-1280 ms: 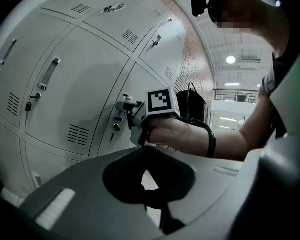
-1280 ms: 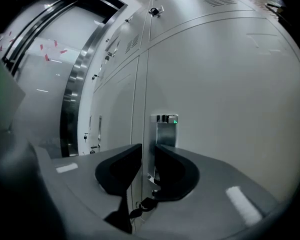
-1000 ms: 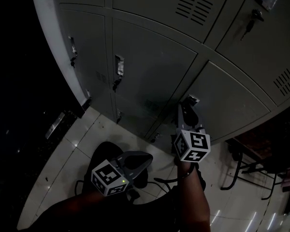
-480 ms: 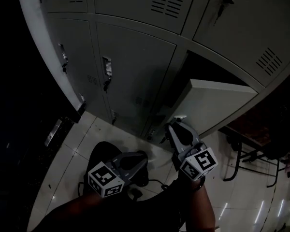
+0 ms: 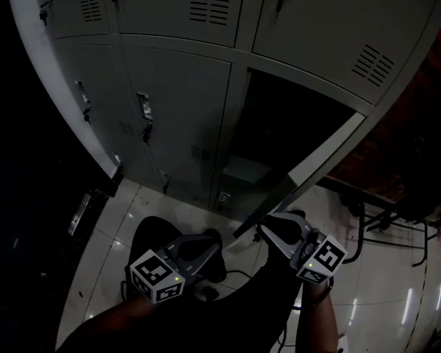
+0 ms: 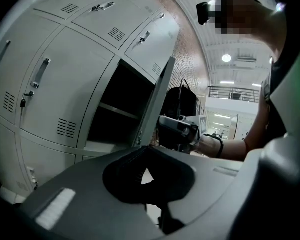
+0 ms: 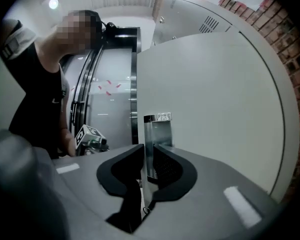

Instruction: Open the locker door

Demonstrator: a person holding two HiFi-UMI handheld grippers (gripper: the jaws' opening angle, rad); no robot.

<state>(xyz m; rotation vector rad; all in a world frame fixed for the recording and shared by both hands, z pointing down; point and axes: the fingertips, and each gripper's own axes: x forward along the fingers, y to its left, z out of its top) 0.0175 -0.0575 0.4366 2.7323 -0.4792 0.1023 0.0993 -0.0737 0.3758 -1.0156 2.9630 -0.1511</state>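
The grey locker door [image 5: 317, 160] stands swung wide, baring a dark compartment [image 5: 287, 120] with a shelf. My right gripper [image 5: 270, 231] is at the door's free edge, shut on its chrome handle [image 7: 157, 129]. In the right gripper view the handle plate sits pinched between the black pads [image 7: 167, 166], with the door face [image 7: 215, 94] behind. My left gripper [image 5: 208, 244] hangs low to the left, away from the lockers. Its pads meet with nothing held [image 6: 145, 176]. From the left gripper view the door [image 6: 157, 101] shows edge-on, with the right gripper [image 6: 177, 129] behind it.
Closed lockers with handles and keys [image 5: 143, 116] surround the open one. A metal chair frame [image 5: 375, 223] stands on the tiled floor at the right. A dark object [image 5: 84, 197] lies at the left, and a cable [image 5: 242, 274] runs near my feet.
The door went from closed to wide open as my right gripper pulled its handle back and rightward. My left gripper stayed almost still.
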